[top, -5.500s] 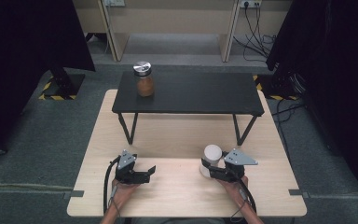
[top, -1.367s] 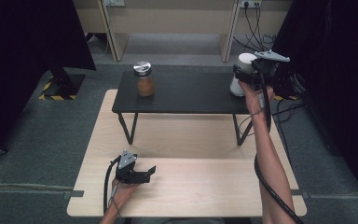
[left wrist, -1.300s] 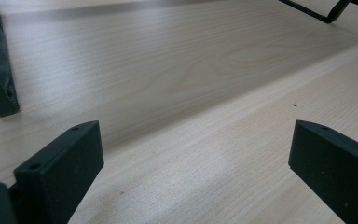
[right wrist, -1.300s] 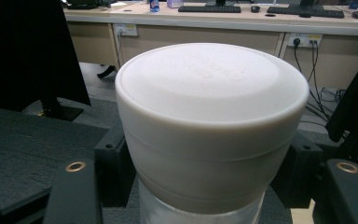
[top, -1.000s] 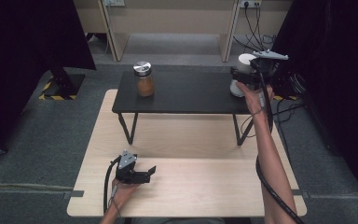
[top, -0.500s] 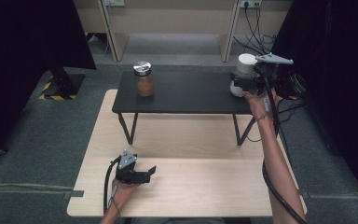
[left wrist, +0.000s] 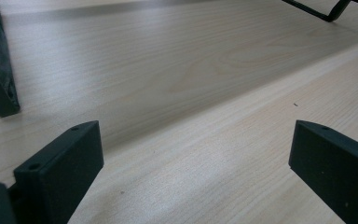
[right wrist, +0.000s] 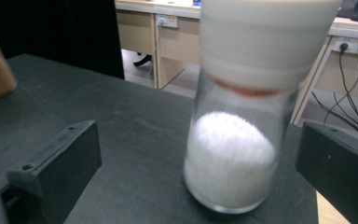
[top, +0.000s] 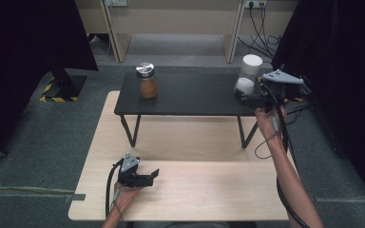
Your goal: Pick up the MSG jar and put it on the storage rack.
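Glass jar [right wrist: 235,154] of white powder, white-capped, upright at the right end of the black side table [top: 190,97], between the right gripper's [right wrist: 198,170] wide-apart jaws: likely smooth, breakable, moderately heavy; grip mid-body.

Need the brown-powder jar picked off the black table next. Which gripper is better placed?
Probably right: the right gripper is open at the black table holding the brown-powder jar; the left gripper rests on the wooden table.
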